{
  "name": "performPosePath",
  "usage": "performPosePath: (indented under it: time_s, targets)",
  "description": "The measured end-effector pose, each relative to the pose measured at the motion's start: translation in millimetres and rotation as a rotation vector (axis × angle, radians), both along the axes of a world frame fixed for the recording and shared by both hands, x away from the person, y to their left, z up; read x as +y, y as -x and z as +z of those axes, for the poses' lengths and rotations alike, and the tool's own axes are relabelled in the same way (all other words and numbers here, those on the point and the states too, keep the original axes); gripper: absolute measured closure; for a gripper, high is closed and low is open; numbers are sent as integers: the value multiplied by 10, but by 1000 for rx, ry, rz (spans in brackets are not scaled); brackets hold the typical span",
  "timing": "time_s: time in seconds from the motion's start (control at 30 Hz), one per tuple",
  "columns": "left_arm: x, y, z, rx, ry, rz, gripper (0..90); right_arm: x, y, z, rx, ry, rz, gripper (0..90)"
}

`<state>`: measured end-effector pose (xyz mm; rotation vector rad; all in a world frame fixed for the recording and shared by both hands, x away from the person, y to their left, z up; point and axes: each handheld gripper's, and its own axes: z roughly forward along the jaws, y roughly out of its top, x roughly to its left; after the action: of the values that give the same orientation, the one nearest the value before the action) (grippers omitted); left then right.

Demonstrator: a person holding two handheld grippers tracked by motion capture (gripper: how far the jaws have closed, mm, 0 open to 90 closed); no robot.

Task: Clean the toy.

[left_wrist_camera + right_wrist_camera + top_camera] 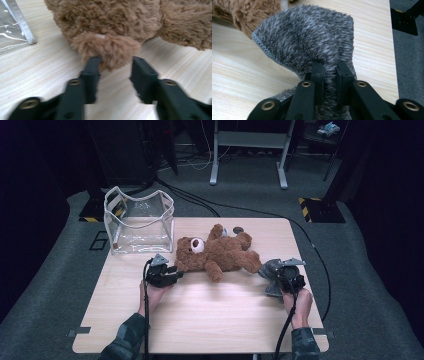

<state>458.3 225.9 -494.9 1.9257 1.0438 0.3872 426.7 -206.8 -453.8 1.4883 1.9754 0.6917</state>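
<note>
Right claw (329,71) pinches grey fuzzy cloth (312,40), left claw (113,72) gapes at teddy bear (217,252) on wooden table (200,320), grey carpet (380,270) around.

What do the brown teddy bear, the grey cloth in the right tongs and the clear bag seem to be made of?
Brown teddy bear: plush, likely synthetic; shaggy matt pile. Grey fuzzy cloth: fleecy fabric; mottled nap, stitched edge. Clear bag with pale trim: probably soft plastic; see-through, glossy, sagging walls.
</note>
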Motion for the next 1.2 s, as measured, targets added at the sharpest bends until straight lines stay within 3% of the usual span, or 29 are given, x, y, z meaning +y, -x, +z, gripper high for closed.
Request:
performPosePath:
  time_s: [0.1,0.4,0.63,0.73,0.87,1.07,1.2]
  targets:
    - [-95,92,21,-9,-10,-7,370,1,4,3,-6,-2,0,798]
    - [-449,245,107,-49,-9,-65,187,-51,20,14,-9,-9,-12,797]
    - [-791,277,137,-77,-29,-109,153,-91,17,-6,-2,-22,-39,796]
    - [-912,276,151,-79,-30,-125,153,-105,13,-4,-1,-16,-25,796]
    - [-1046,257,162,-89,-31,-121,153,-121,8,-13,0,-16,-26,795]
    - [-1224,269,176,-126,-84,-127,152,-123,4,-23,4,-23,-30,795]
    - [-1312,269,163,-156,-121,-95,164,-116,-2,-26,7,-21,-22,795]
